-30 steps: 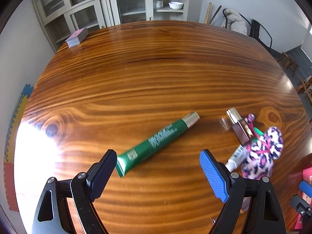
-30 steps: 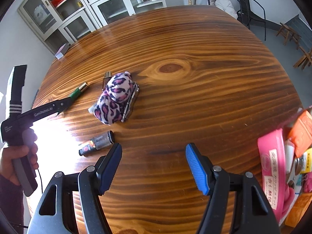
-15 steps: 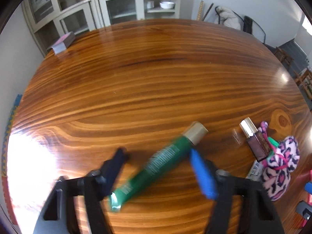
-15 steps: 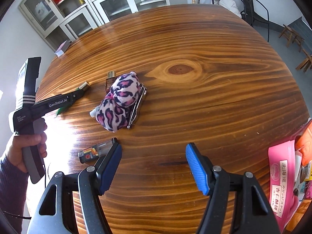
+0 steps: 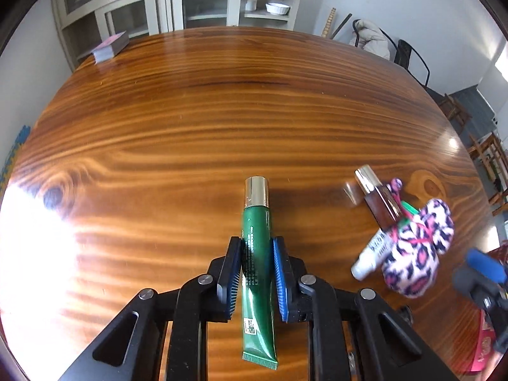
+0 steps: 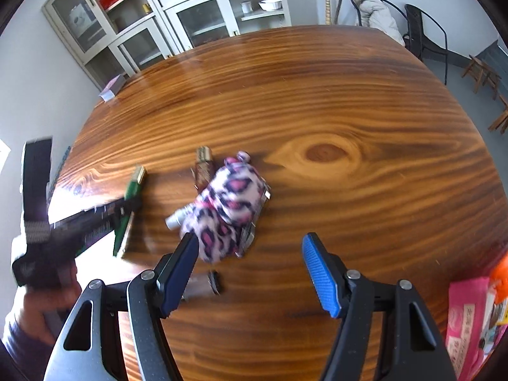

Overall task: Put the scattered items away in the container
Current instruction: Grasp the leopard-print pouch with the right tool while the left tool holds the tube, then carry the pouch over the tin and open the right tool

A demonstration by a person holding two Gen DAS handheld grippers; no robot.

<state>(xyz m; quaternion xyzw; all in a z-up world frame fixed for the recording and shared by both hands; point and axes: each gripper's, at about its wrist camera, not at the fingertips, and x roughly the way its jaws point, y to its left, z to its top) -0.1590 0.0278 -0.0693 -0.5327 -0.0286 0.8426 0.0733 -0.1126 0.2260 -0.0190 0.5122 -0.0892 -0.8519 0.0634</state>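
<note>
Left claw [image 5: 256, 268]: has just squeezed shut on the green tube [image 5: 256, 263]; both pads press its sides.
Green tube: points away, gold cap far, crimped end near, over the tabletop [image 5: 222, 120].
Right claw [image 6: 250, 273]: wide apart, holding nothing.
Spotted pouch [image 6: 230, 212]: lies on the tabletop, just past the right claw's left finger.
Brown bottle [image 5: 379, 201]: touches the pouch's far side.
Pink container [image 6: 468, 324]: at the right edge.

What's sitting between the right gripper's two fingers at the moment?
Only bare table, in the right wrist view. The right gripper stands open, with the leopard-print pouch just off its left finger.
</note>
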